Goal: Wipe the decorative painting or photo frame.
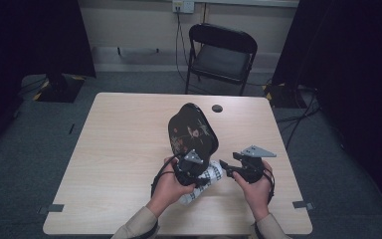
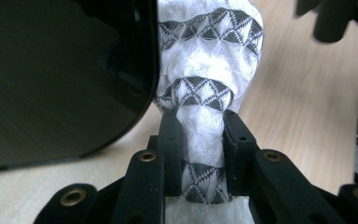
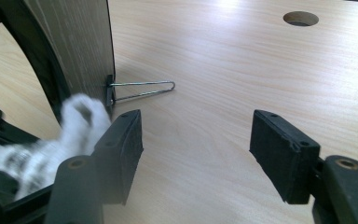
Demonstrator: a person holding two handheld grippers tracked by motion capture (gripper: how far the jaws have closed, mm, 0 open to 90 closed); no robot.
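A white cloth (image 2: 205,60) crossed by bands of dark grey triangles is seen between black gripper jaws. The tray (image 1: 193,132) beside it is glossy black, with a faint floral pattern in pale and reddish tones on its face. The table (image 1: 124,149) is a light wood grain, and a black folding chair (image 1: 221,55) stands at the far side on grey carpet (image 1: 25,164).

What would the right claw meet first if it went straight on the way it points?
Probably nothing close: the right claw stands open over bare table. The wire stand and black plaque lie left of its line, though depth is uncertain.
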